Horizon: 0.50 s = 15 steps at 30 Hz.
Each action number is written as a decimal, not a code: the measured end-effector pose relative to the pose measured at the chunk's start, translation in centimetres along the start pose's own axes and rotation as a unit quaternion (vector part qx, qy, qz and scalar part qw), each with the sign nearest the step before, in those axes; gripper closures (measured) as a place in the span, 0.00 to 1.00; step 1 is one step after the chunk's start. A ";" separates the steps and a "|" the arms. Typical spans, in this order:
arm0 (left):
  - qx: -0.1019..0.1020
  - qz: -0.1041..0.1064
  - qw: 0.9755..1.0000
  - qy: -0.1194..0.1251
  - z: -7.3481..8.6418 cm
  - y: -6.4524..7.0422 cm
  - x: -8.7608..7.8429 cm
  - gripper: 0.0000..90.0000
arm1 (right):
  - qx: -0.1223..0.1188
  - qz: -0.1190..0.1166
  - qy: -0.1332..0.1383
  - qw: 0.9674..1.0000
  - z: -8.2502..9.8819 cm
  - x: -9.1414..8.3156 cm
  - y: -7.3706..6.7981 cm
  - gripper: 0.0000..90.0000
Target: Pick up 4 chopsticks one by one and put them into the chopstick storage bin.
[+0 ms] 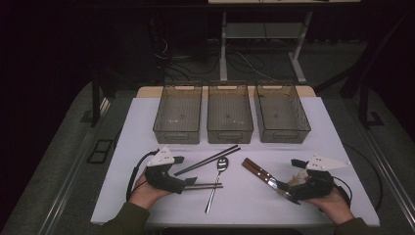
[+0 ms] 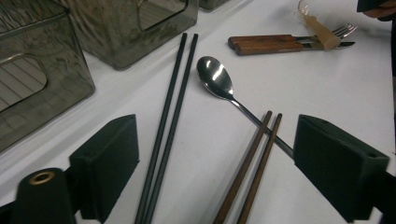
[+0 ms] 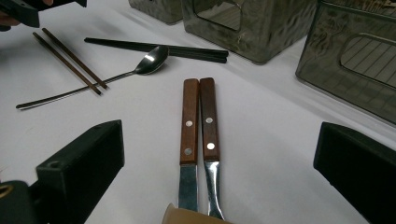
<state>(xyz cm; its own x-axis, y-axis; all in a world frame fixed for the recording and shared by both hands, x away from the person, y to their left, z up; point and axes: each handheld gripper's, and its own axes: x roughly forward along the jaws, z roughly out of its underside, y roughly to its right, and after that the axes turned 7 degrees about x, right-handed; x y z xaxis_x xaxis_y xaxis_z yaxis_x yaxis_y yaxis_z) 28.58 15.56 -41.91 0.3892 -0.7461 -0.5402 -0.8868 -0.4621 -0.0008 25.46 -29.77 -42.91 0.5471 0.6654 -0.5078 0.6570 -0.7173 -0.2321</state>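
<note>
In the high view, the left claw (image 1: 203, 185) rests low on the white bench (image 1: 147, 122), with the brown chopsticks (image 1: 208, 185) lying at its tips and crossing the handle of the spoon (image 1: 217, 182). The black chopsticks (image 1: 208, 160) lie diagonally just beyond, and three smoky plastic bins (image 1: 229, 117) stand in a row at the far side. The right claw (image 1: 289, 193) sits over the metal end of two wooden-handled utensils (image 1: 258, 172). In the left gripper view, the left claw (image 2: 215, 158) has its jaws wide apart; the brown chopsticks (image 2: 250, 170) and the spoon (image 2: 219, 81) handle lie between them untouched, while the black chopsticks (image 2: 170, 116) run past the left jaw. The wooden-handled utensils (image 2: 268, 44) lie farther off, near the other hand. In the right gripper view, the right claw (image 3: 217, 168) also stands apart, clamped on nothing; the two wooden-handled utensils (image 3: 198, 121) lie side by side, touching, centred between the jaws. Beyond them lie the spoon (image 3: 152, 60), brown chopsticks (image 3: 70, 60) and black chopsticks (image 3: 159, 49).
</note>
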 end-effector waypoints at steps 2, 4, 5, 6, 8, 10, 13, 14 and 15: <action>-0.002 -0.001 1.000 0.000 -0.1 -0.1 0.1 0.16 | -0.001 0.000 0.000 1.000 0.0 0.0 0.0 0.02; -0.001 -0.002 1.000 -0.001 -0.1 -0.2 0.1 0.18 | -0.004 0.000 0.001 1.000 0.0 0.1 -0.1 0.02; -0.001 -0.003 1.000 0.000 -0.2 -0.3 0.1 0.19 | -0.004 0.000 0.001 1.000 0.0 0.1 -0.1 0.02; -0.002 -0.003 1.000 0.000 -0.2 -0.4 0.1 0.20 | -0.003 0.001 0.000 1.000 0.0 0.1 -0.1 0.02; -0.001 -0.006 1.000 0.002 -0.3 -0.7 0.1 0.26 | -0.003 0.001 0.004 1.000 0.0 0.0 0.0 0.02; -0.004 -0.007 1.000 0.002 -0.4 -1.0 0.2 0.29 | -0.002 0.001 0.003 1.000 0.0 0.0 0.0 0.02; -0.008 -0.011 1.000 0.002 -0.4 -1.5 0.5 0.36 | -0.003 0.002 0.004 1.000 0.0 0.0 -0.1 0.02; -0.006 -0.011 1.000 0.000 -0.4 -1.6 0.5 0.36 | -0.003 0.002 0.004 1.000 0.0 0.0 -0.1 0.02; -0.006 -0.009 1.000 0.000 -0.5 -1.7 0.6 0.38 | -0.003 0.002 0.004 1.000 0.0 0.0 -0.1 0.02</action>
<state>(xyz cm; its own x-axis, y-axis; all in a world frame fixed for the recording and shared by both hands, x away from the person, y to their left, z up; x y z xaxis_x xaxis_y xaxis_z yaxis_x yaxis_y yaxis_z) 30.48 15.70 -41.82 0.4057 -0.7371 -0.5405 -0.8765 -0.4813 -0.0016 25.43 -29.71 -42.94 0.5544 0.6640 -0.5017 0.6572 -0.7192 -0.2255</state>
